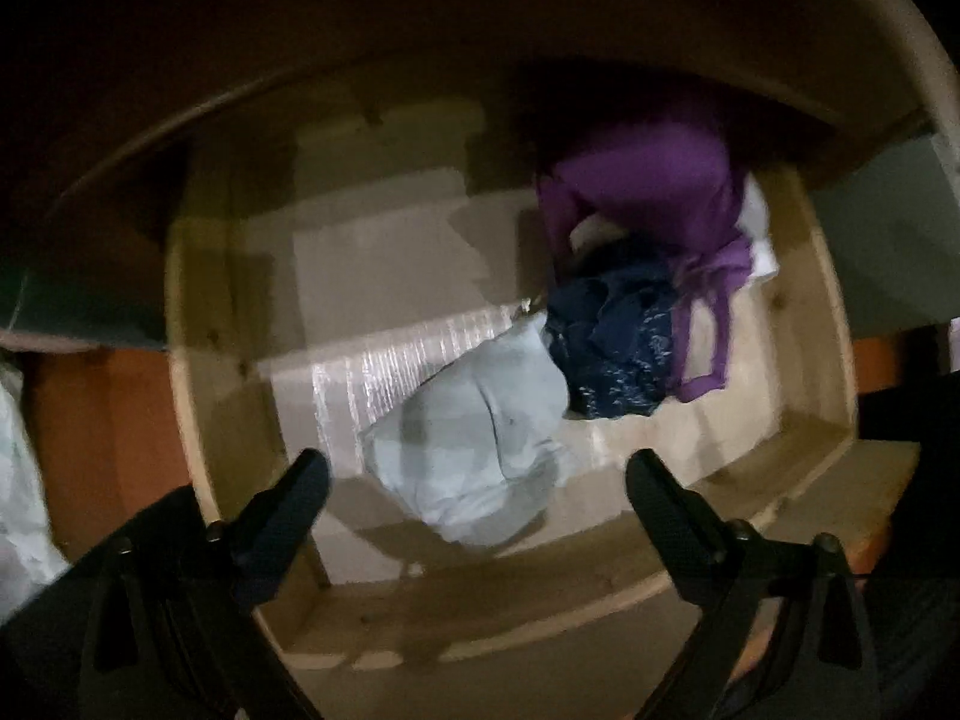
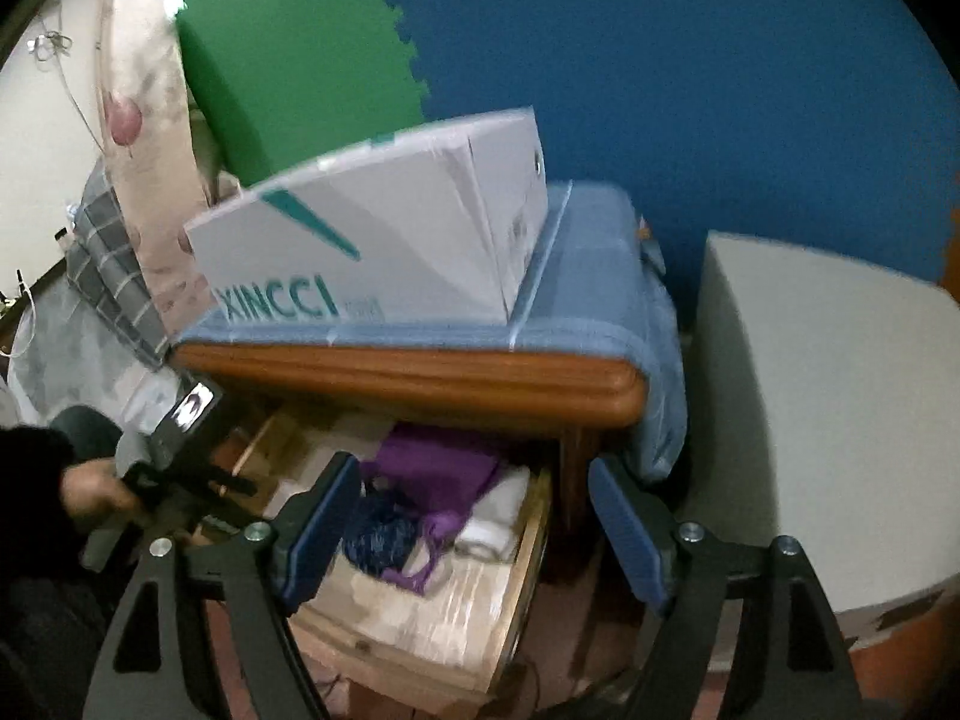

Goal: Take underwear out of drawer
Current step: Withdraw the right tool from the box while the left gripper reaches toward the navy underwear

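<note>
Underwear in drawer beside navy cloth; both grippers apart, empty.

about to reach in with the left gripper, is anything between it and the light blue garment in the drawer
Nothing visible. The left gripper hangs open above the light blue garment, which lies uncovered on the drawer floor.

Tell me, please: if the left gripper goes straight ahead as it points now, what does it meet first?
Most likely the pale blue garment in the open drawer; the left gripper points down with open jaws straddling it. Depth is uncertain.
</note>
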{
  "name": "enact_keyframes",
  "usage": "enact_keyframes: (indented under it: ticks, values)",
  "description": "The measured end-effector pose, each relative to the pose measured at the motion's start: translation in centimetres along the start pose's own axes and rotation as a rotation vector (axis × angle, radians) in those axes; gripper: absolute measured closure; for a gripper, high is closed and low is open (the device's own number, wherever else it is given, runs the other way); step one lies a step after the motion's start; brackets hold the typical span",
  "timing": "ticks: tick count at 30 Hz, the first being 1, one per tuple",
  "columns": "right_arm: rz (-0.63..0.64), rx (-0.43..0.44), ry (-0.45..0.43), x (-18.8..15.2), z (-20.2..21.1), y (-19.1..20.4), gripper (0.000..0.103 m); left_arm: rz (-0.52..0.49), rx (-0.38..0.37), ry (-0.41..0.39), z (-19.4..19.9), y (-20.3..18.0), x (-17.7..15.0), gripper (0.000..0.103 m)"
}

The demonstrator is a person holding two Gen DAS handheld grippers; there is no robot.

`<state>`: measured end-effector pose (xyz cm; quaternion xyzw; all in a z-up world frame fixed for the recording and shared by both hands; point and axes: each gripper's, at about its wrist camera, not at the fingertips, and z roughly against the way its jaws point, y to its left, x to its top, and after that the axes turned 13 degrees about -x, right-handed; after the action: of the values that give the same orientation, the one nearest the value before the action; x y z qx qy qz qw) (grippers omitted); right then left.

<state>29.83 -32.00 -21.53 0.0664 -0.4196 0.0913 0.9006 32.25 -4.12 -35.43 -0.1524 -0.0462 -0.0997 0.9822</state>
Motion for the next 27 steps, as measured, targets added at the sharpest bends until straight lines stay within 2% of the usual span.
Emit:
enact_keyframes:
  ticks: [1,3,7,9,10,13,14,17,21,23,24,25,27]
  values:
    - [-0.006,0.005,0.005,0.1,-0.2,-0.1,0.023,-0.039,0.056,0.019,-0.7,-0.4,0.4,0.008]
    - [-0.020,0.027,-0.012,0.1,0.4,-0.1,0.023,-0.084,0.090,0.064,-1.7,-1.0,0.8,0.008]
    - [-0.028,0.045,-0.026,-0.3,0.6,-0.3,0.023,-0.127,0.117,0.173,-3.9,-1.0,1.2,0.008]
    - [-0.027,0.046,-0.023,-0.5,0.6,-0.2,0.023,-0.180,0.100,0.229,-4.8,-1.3,1.3,0.008]
    - [-0.028,0.048,-0.021,-0.6,0.4,-0.3,0.023,-0.246,0.093,0.268,-5.3,-1.9,1.2,0.008]
    - [-0.022,0.051,-0.018,-0.6,0.2,0.0,0.023,-0.470,0.172,0.357,-6.8,-3.5,0.4,0.008]
    - [-0.020,0.051,-0.015,-0.6,0.1,0.1,0.023,-0.503,0.176,0.368,-7.1,-3.6,0.2,0.010]
    - [-0.003,0.053,-0.004,-0.6,-0.2,0.5,0.023,-0.527,0.145,0.390,-7.8,-3.3,0.4,0.009]
    - [0.026,0.047,0.009,-0.8,-0.5,1.1,0.023,-0.492,0.076,0.397,-8.0,-1.9,1.0,0.009]
    - [0.031,0.042,0.013,-0.8,-0.6,1.2,0.023,-0.490,0.046,0.385,-7.6,-1.3,0.9,0.013]
    - [0.033,0.039,0.016,-0.8,-0.7,1.3,0.023,-0.489,0.038,0.382,-7.5,-1.0,1.0,0.017]
    - [0.034,0.038,0.017,-0.9,-0.7,1.3,0.023,-0.490,0.026,0.376,-7.2,-0.4,0.9,0.028]
    - [0.040,0.036,0.018,-0.9,-0.8,1.4,0.023,-0.499,0.015,0.383,-7.1,0.5,0.8,0.038]
